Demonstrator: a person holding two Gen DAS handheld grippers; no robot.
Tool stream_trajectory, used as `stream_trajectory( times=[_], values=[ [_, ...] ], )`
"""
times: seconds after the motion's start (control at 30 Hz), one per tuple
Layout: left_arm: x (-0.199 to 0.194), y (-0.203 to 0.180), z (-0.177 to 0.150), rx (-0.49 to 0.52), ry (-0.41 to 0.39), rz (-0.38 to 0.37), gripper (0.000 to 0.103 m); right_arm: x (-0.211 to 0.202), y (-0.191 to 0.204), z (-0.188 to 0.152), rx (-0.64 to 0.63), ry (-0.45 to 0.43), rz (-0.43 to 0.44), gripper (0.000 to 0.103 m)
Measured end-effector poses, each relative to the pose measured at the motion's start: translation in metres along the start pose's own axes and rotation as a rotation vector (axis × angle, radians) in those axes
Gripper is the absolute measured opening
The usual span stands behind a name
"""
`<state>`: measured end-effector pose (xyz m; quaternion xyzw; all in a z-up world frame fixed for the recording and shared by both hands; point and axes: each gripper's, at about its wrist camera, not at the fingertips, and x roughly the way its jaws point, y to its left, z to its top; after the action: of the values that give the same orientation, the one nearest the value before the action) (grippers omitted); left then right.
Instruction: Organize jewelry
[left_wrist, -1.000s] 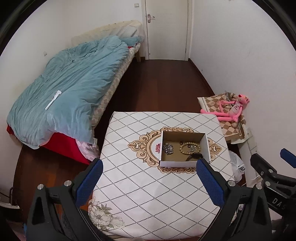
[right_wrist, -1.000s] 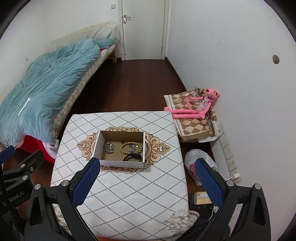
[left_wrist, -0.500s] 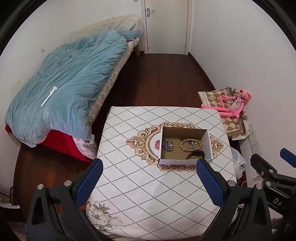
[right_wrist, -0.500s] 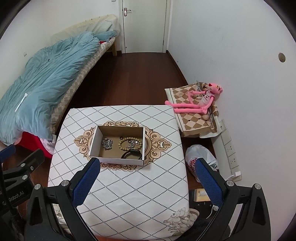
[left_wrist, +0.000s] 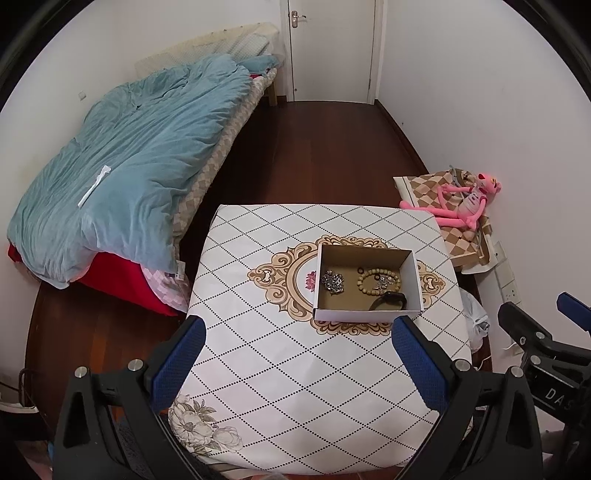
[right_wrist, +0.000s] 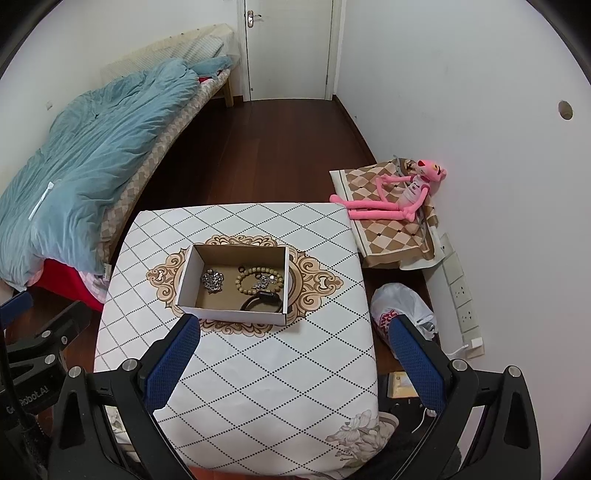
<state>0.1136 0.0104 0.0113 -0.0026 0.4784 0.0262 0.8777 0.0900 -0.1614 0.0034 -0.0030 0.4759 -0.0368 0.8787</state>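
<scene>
Left wrist: open cardboard box (left_wrist: 365, 284) with silver brooch (left_wrist: 332, 282), wooden bead bracelet (left_wrist: 378, 282), black band (left_wrist: 388, 301); right wrist alone: white plastic bag (right_wrist: 402, 308). Both jaws wide, empty.

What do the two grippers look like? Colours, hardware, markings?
Both match: black angular frames with silver bolts and blue textured pads on the fingers. Left gripper; right gripper. Each body carries partial white lettering, unreadable in full. No sleeves or hands visible.
</scene>
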Motion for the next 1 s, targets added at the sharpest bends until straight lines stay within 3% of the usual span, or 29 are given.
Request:
stream_trajectory(
  times=[1.0],
  values=[
    [0.0006,-0.0022,-0.0035,0.006,0.001,0.003,0.103,0.0037,0.0008,0.0004,-0.005,0.015,-0.005,0.103]
  ],
)
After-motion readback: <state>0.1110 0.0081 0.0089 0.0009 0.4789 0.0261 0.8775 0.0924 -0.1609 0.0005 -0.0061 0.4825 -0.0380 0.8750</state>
